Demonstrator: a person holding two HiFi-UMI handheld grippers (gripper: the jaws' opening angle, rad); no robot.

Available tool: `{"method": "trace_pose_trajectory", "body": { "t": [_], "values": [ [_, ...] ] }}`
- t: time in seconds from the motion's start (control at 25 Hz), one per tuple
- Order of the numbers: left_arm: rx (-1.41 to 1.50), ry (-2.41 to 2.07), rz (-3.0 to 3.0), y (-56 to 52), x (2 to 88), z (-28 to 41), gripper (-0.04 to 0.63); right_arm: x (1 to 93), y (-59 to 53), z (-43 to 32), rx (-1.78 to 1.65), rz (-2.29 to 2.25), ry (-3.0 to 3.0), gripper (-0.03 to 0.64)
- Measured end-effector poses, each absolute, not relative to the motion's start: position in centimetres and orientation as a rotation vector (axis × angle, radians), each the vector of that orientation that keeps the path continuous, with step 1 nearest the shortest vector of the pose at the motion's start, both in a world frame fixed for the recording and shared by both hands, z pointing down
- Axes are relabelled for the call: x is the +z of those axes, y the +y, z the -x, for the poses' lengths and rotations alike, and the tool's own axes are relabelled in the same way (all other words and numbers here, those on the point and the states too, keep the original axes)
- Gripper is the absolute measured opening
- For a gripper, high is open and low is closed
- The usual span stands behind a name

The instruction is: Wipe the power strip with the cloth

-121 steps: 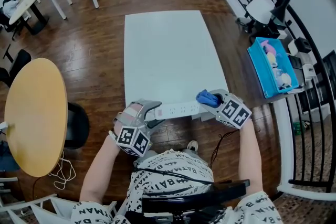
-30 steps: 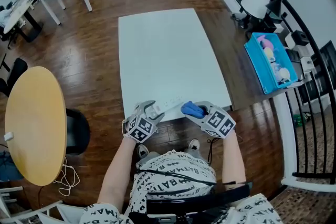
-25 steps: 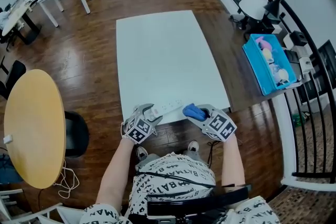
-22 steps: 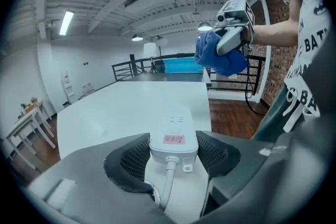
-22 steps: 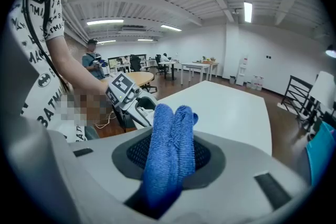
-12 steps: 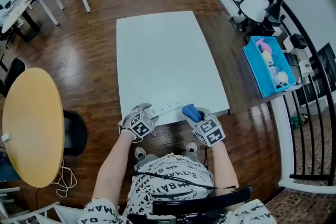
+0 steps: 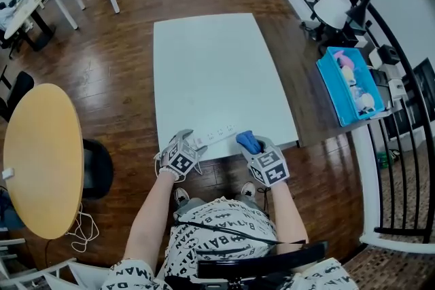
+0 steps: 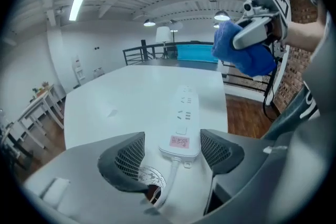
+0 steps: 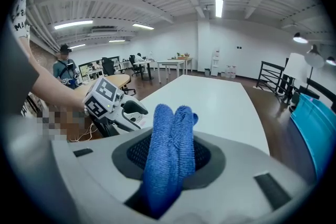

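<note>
Head view: white table point(image 7: 217, 64), person at its near edge, a gripper in each hand. The power strip point(image 7: 214, 136) lies flat on the table close to that near edge, running roughly along it, with the left gripper point(image 7: 192, 145) at one end and the right gripper point(image 7: 253, 146) at the other. Strip detail is too small to read here.

Left gripper view fills that in. Power strip point(image 8: 184, 120) is white and long. It has a pink label at the near end, a small button beyond it, then socket groups farther along. A white cord leaves the near end and runs under the left gripper point(image 8: 170, 152). The jaws have just been opening. They stand wide on either side of the strip's near end, with a gap at each pad, so nothing is gripped. This view also catches the right gripper point(image 8: 257, 29) raised above the strip's far end, the blue cloth point(image 8: 241, 52) hanging from it clear of the strip.

Right gripper view alone shows the grip. The right gripper point(image 9: 169, 165) is clamped on the cloth point(image 9: 173, 128), a folded blue terry wad standing up between the pads. The strip is not visible there.
</note>
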State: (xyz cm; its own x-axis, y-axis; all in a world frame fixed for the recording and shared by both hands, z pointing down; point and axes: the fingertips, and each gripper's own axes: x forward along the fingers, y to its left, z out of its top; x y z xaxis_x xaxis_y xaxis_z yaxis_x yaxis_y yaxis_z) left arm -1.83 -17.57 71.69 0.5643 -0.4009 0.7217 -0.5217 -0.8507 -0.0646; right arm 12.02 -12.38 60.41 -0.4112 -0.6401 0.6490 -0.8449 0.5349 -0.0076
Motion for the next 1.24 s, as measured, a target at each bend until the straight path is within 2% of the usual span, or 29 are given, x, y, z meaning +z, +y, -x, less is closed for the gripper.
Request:
{"method": "trace_pose_trajectory", "body": {
  "t": [0.12,0.16,0.2,0.24,0.28,0.64,1.24],
  "values": [
    [0.950,-0.943,-2.660,-18.1,67.9,2.5,0.318,59.7,-13.1,-12.1,0.481,-1.256,-2.211,0.132],
    [0.894,-1.010,-2.650,-18.3,66.6,2.9,0.273,59.4,-13.4,-12.2,0.489,-1.281,-2.217,0.132],
    [0.855,-1.073,-2.631,-18.5,65.5,3.3,0.184,59.2,-13.6,-12.3,0.491,-1.304,-2.220,0.132],
    [0.822,-1.127,-2.605,-18.6,64.7,3.7,0.034,59.1,-13.8,-12.3,0.488,-1.321,-2.219,0.132],
    [0.778,-1.165,-2.575,-18.7,64.0,3.9,0.003,59.1,-13.9,-12.3,0.485,-1.331,-2.216,0.132],
    [0.470,-1.273,-2.386,-17.8,60.5,5.0,0.003,59.3,-13.9,-11.5,0.510,-1.335,-2.214,0.132],
    [0.445,-1.261,-2.388,-17.1,59.8,4.5,0.003,59.2,-13.2,-10.8,0.513,-1.324,-2.224,0.132]
  ]
}}
